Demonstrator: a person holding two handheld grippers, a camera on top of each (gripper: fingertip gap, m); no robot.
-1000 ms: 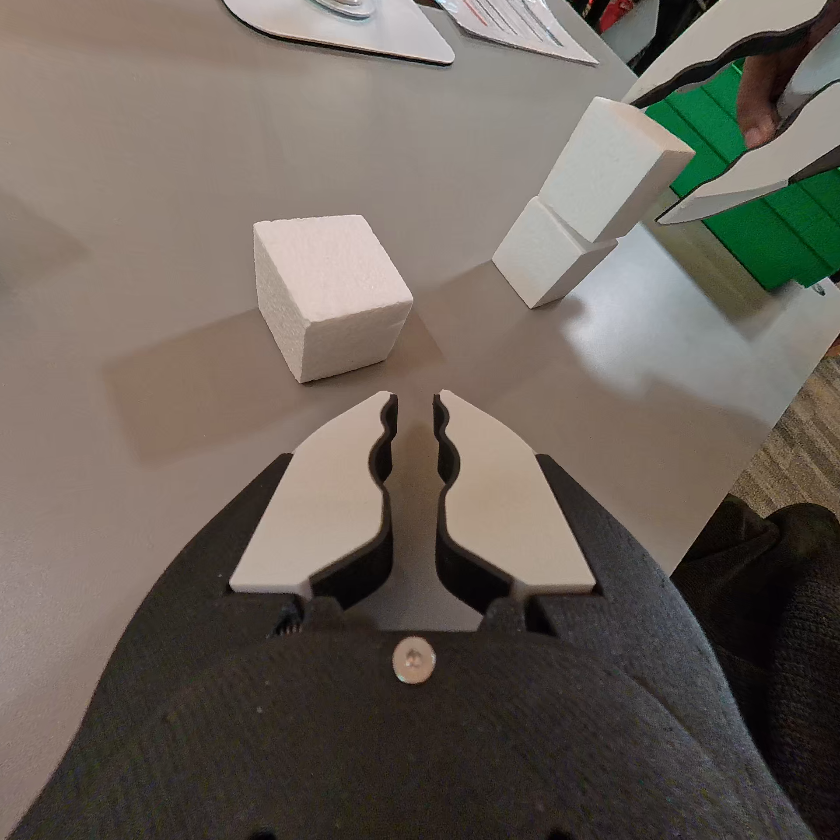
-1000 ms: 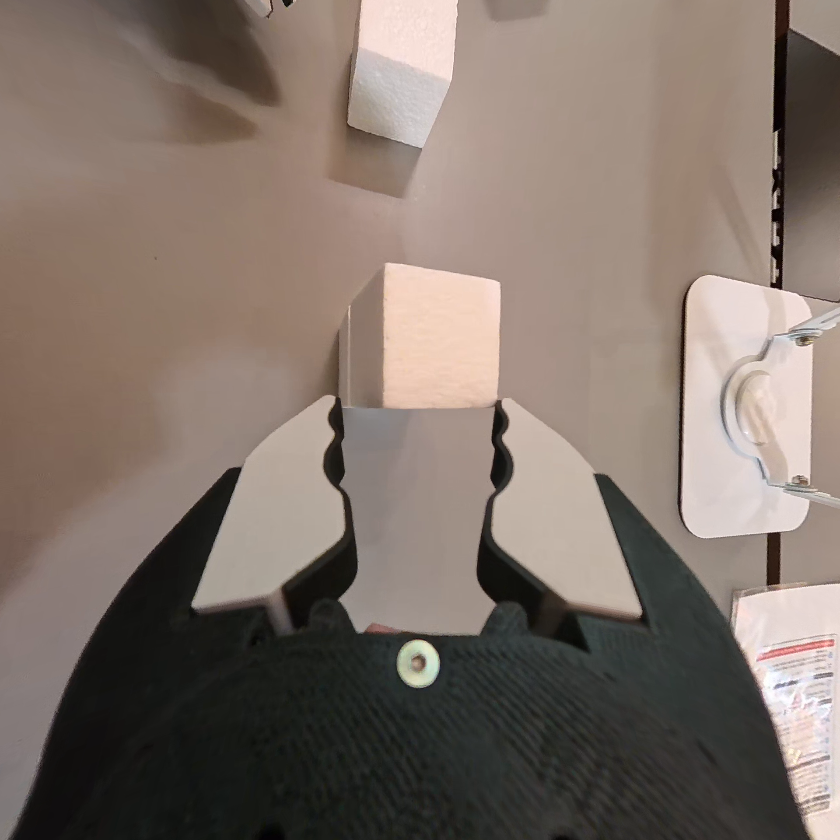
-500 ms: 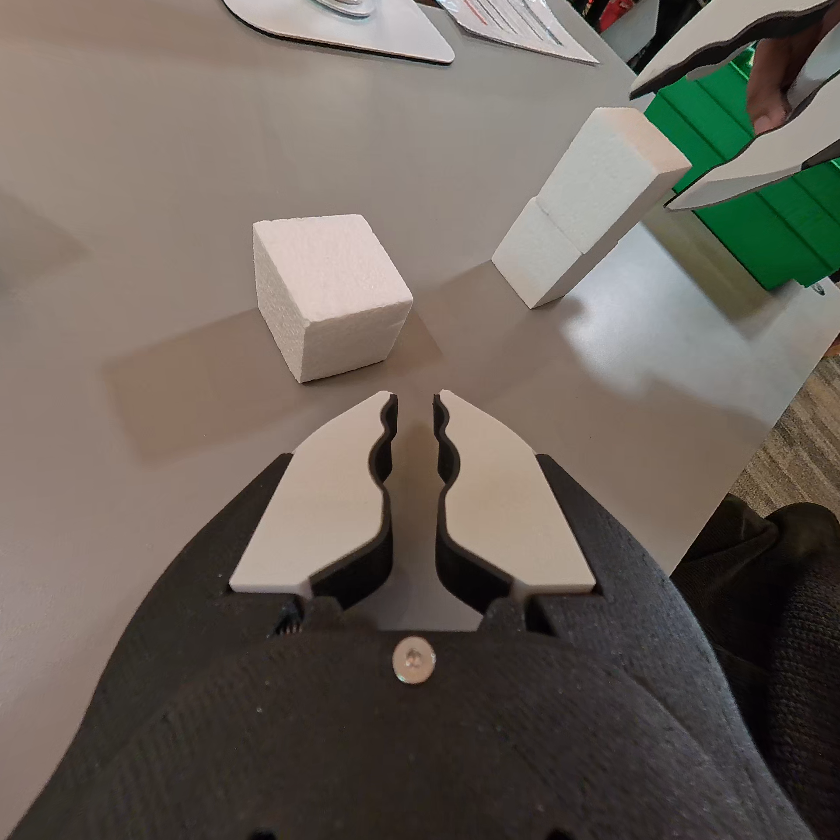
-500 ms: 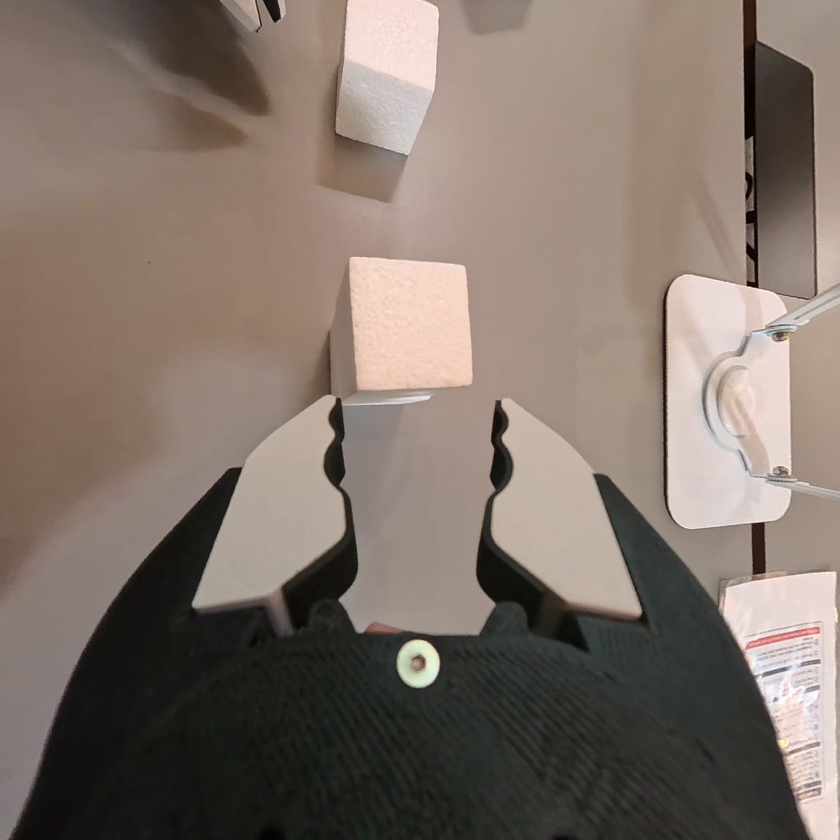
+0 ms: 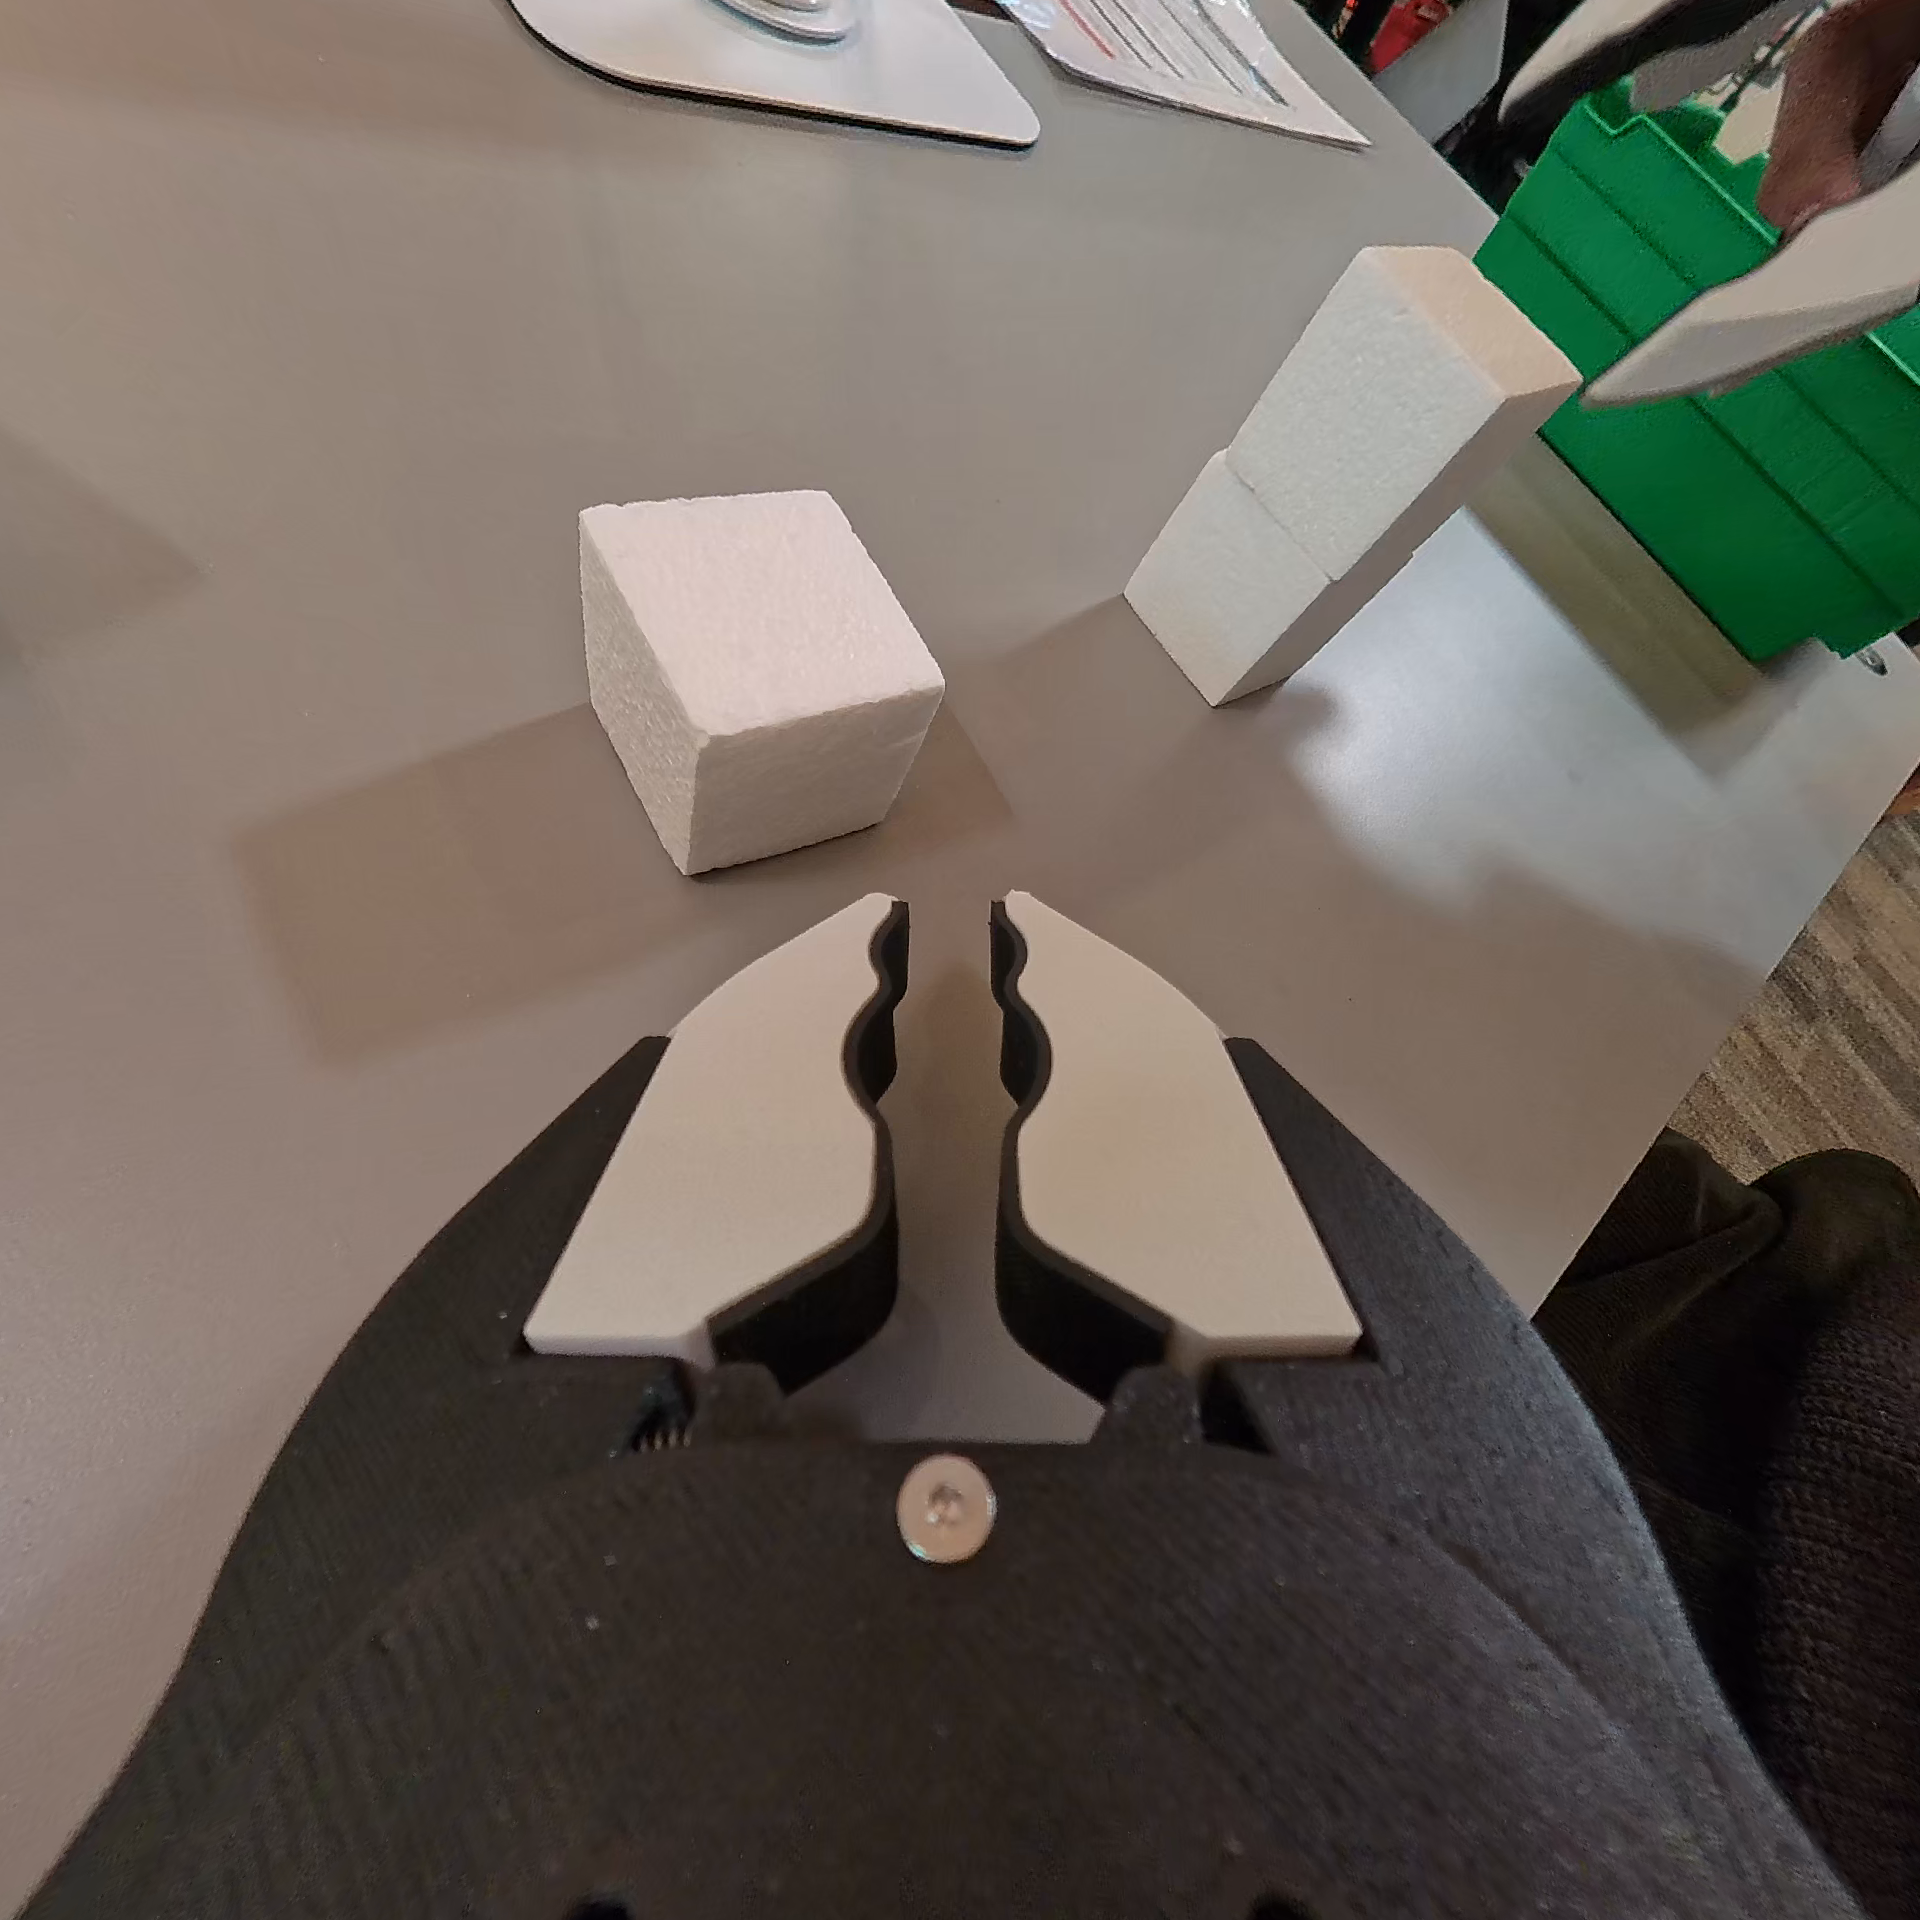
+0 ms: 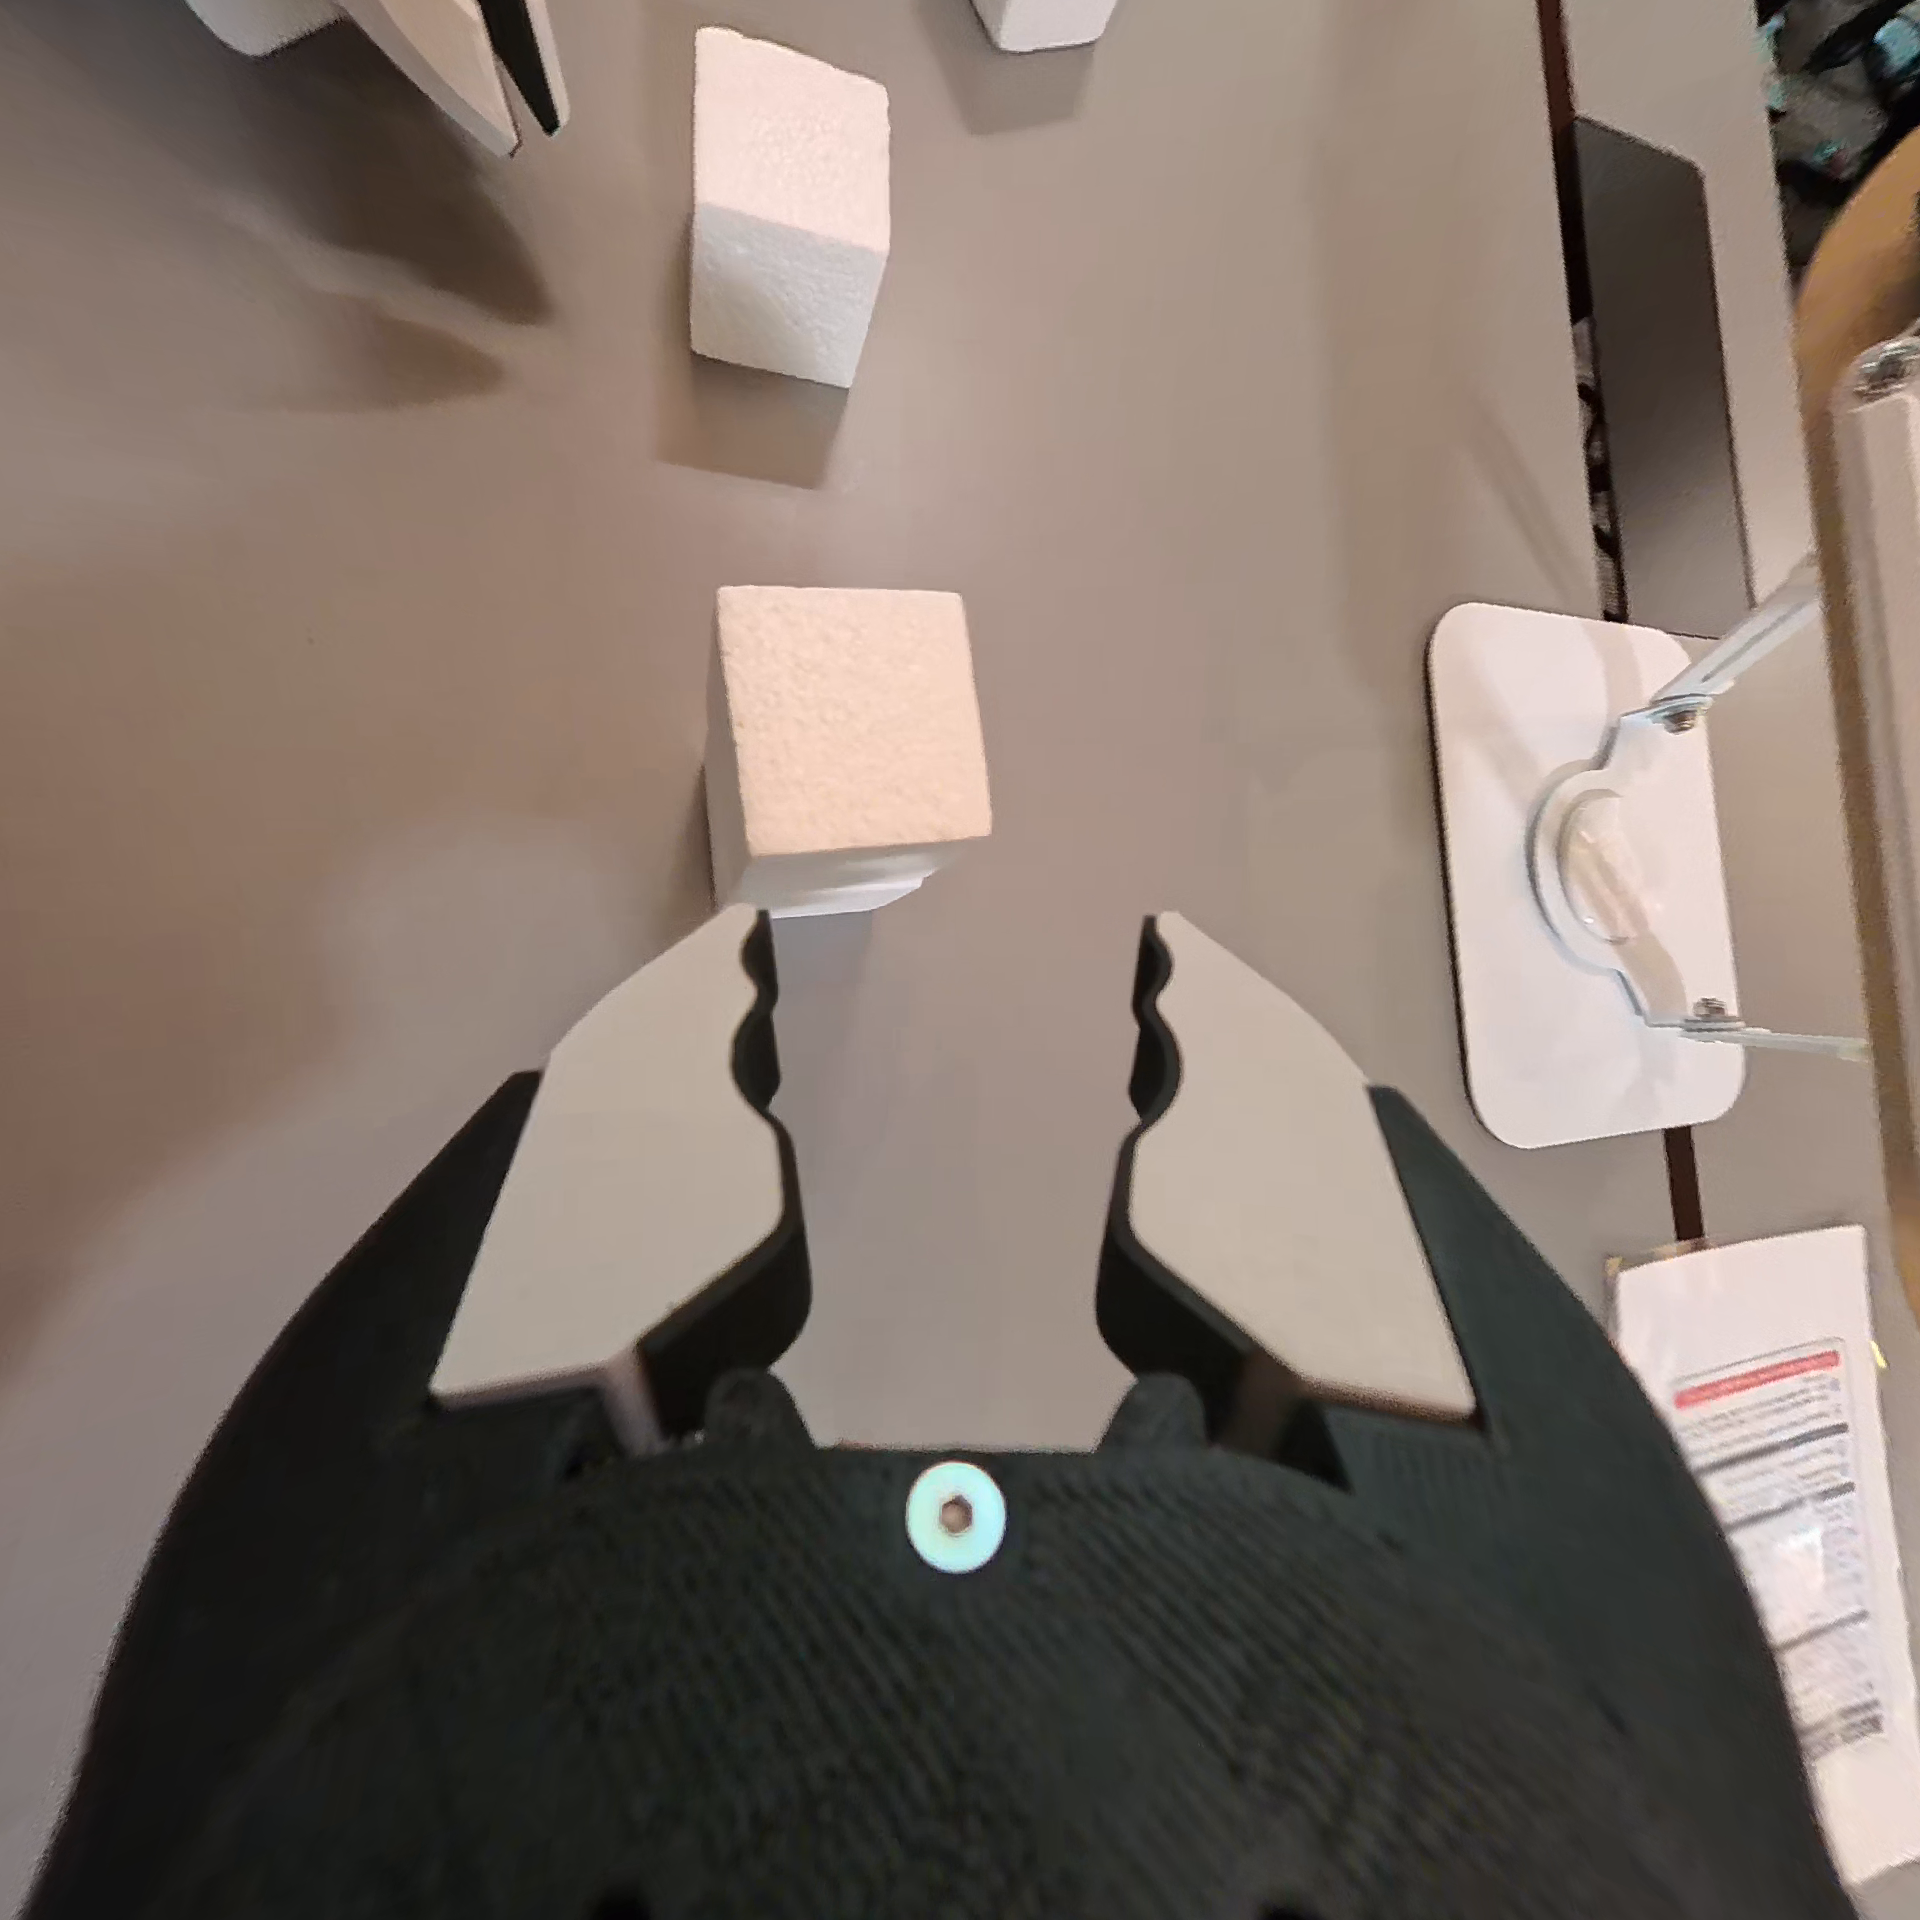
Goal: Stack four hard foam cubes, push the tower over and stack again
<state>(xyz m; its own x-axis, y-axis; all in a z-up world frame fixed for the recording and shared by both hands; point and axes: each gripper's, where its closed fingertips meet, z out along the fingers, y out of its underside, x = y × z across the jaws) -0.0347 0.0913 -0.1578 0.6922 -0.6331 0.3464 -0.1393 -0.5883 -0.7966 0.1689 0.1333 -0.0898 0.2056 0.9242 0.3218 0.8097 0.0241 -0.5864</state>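
Note:
Two white foam cubes stand stacked on the grey table (image 5: 312, 416): the top cube (image 6: 852, 717) sits on the lower cube (image 6: 831, 888), slightly offset. In the left wrist view the top cube (image 5: 1382, 405) and lower cube (image 5: 1216, 582) show at the right. My right gripper (image 6: 951, 920) is open and empty, just behind the stack and apart from it; one of its fingers (image 5: 1756, 322) shows above the stack. My left gripper (image 5: 948, 914) is shut and empty, just short of a single foam cube (image 5: 748, 665), which also shows in the right wrist view (image 6: 790, 208).
A white base plate with a metal mount (image 6: 1579, 873) lies at the table's far side, with a printed sheet (image 6: 1766, 1558) beside it. A green crate (image 5: 1714, 468) stands beyond the table's right edge. A person's dark-clothed leg (image 5: 1766, 1455) is at the near edge. Another foam cube (image 6: 1039, 21) lies farther off. My hands' fingertips stand some 25 centimetres from each other.
My right gripper has drawn back from the top cube, which stays on the lower cube. My left gripper and the single cube have not moved.

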